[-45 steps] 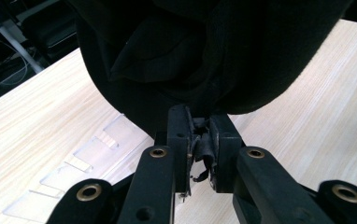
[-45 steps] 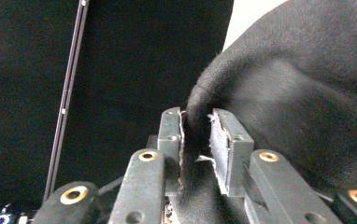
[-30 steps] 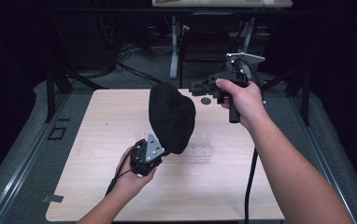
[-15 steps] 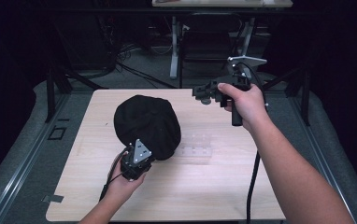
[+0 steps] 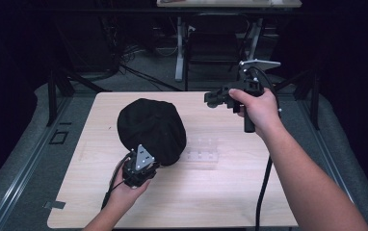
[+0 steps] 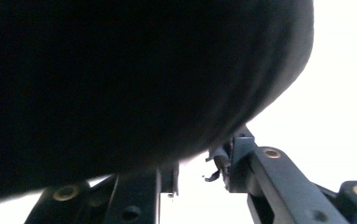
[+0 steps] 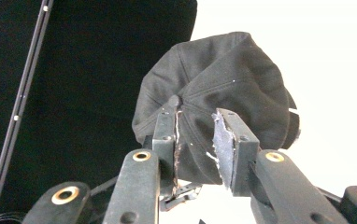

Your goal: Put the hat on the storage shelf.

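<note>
Currently your left gripper point(image 5: 146, 161) grips the black cap point(image 5: 151, 129) above the table point(image 5: 230, 192); your right gripper point(image 5: 213, 99), jaws parted, waits far right, nothing yet placed.

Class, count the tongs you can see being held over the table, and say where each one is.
2. The left tongs sit near the table's front, under the black cap. The right tongs are held above the far right side.

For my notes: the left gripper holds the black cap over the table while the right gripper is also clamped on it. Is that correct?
Not quite. The right gripper is apart from the black cap, held up at the table's far edge with its jaws open and empty, as the high view shows. The left gripper does hold the cap.
</note>
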The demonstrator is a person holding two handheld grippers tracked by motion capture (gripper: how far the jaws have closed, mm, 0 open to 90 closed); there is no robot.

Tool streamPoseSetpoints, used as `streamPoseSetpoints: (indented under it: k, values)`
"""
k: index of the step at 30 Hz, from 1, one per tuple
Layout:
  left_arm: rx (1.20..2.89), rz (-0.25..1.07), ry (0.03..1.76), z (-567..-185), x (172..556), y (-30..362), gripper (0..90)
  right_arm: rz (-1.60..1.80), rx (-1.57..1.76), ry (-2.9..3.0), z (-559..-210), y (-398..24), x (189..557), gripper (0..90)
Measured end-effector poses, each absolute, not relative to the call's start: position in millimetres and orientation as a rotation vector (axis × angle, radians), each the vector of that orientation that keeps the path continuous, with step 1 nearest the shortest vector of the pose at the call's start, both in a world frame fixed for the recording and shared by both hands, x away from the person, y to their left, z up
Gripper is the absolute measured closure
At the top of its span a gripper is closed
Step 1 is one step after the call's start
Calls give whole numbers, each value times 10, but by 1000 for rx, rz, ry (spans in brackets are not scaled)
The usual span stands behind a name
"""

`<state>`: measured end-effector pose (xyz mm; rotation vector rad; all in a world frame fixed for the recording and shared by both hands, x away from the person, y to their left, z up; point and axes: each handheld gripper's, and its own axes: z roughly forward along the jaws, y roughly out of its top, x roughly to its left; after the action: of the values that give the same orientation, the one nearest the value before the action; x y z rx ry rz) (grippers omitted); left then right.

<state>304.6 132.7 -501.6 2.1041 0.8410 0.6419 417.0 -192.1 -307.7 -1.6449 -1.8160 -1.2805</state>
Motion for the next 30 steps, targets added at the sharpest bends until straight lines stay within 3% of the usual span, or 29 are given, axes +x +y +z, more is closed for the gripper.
streamPoseSetpoints:
  k: [11, 30]
  values:
    - [2020, 617, 914, -5041, 2967, 1618, 486, -1247, -1717, -1936, -3081, -1991, 4117, 657]
    - [1934, 602, 1103, -5291, 2858, 2264, 431, -1141, -1803, -2318, -3201, -2041, 3846, 561]
